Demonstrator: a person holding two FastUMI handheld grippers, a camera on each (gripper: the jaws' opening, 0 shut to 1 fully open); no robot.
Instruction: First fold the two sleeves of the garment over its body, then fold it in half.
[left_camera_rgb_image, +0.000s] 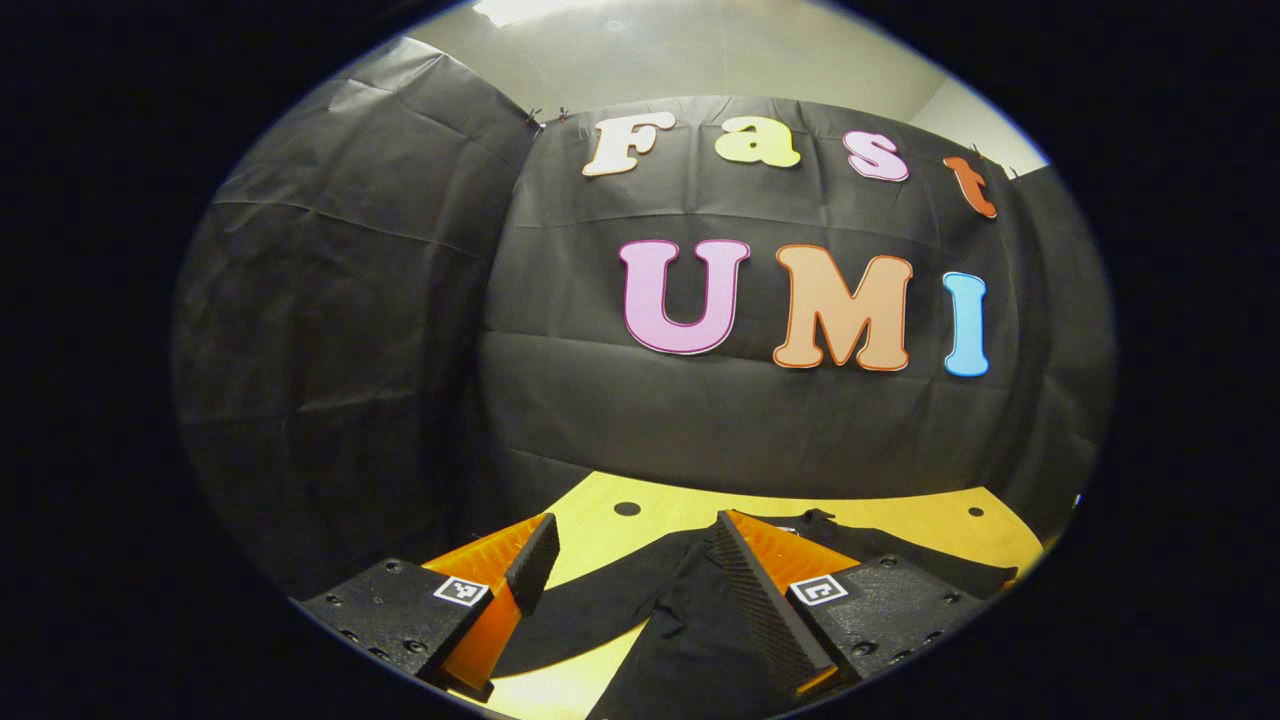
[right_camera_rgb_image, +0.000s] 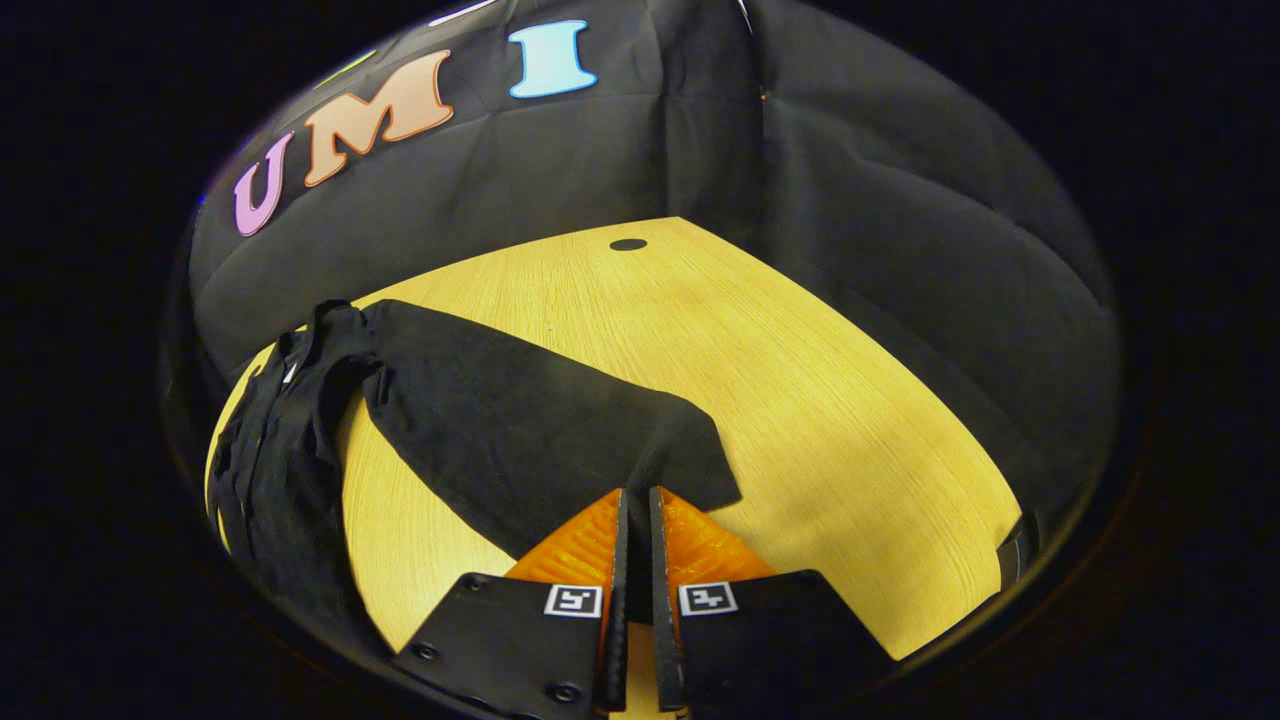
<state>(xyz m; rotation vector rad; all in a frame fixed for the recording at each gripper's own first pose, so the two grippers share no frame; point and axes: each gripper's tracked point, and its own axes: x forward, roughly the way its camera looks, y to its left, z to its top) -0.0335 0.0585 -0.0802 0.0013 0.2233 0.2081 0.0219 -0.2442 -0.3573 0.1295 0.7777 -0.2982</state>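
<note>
Close in, right claw (right_camera_rgb_image: 634, 510): its orange fingers with black ribbed pads stand almost together, a thin slit between them, tips at the cuff end of the black long-sleeved soft-cloth garment (right_camera_rgb_image: 480, 420). Dark cloth shows in the slit, so it looks pinched on the sleeve hem, though whether both pads truly press I cannot tell.

Left claw (left_camera_rgb_image: 630, 550): fingers wide apart, holding nothing, hovering above the garment (left_camera_rgb_image: 690, 620) with the right-hand pad over dark fabric; contact not clear.

Outward: the sleeve (right_camera_rgb_image: 540, 420) lies stretched flat across the yellow wood-grain surface (right_camera_rgb_image: 800, 380), running from the claw toward the far left edge, where the body of the garment is bunched and creased near the collar. A round dark hole (right_camera_rgb_image: 628, 244) sits near the far edge of the surface.

Handling, as a judgement: light, limp knit, no stiffness; it will drape, drag and wrinkle rather than keep shape. Best hold is the cuff hem or a seam, where layers are doubled. Lift enough to clear the surface, or the sleeve will pull the body along.
</note>
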